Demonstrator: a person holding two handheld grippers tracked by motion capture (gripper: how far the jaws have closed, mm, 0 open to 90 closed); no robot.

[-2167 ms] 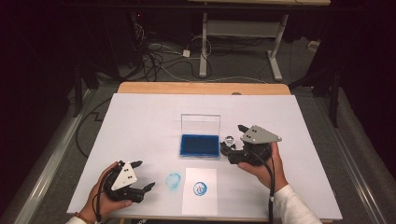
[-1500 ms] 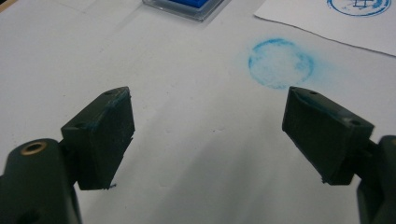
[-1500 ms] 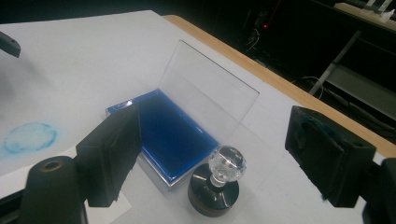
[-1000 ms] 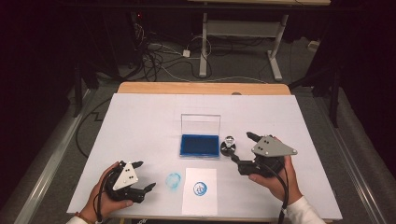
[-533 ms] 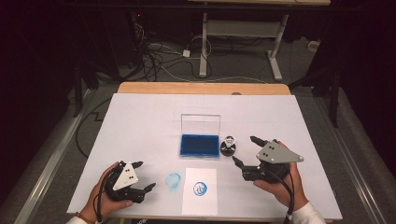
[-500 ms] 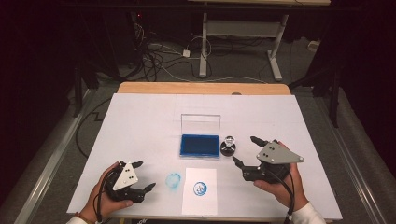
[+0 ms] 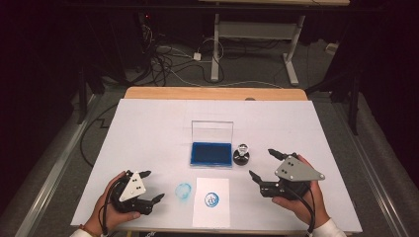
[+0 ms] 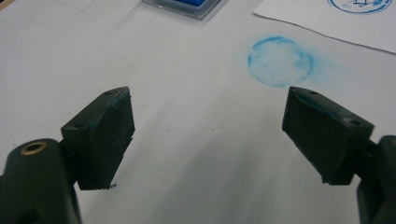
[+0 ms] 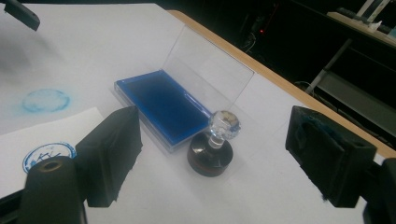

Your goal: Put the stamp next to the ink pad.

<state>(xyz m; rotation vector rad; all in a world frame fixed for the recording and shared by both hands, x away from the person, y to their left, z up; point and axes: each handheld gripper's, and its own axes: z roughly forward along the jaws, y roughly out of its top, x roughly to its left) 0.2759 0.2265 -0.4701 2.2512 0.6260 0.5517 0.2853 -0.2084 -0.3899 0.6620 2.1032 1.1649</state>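
Blue round seal (image 7: 212,199) printed on white paper sheet (image 7: 212,212); glass-knobbed black stamp (image 9: 211,149) set down | both claws released: right gripper (image 7: 262,166), left gripper (image 7: 150,185)

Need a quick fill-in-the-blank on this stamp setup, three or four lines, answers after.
1. The ink pad stands with its clear lid ____.
2. The stamp with the clear knob stands upright just to the ____ of the ink pad in the high view.
3. The round print on the paper sheet is ____ in colour.
4. The right tongs have their jaws ____, holding nothing.

Missing words: open; right; blue; open
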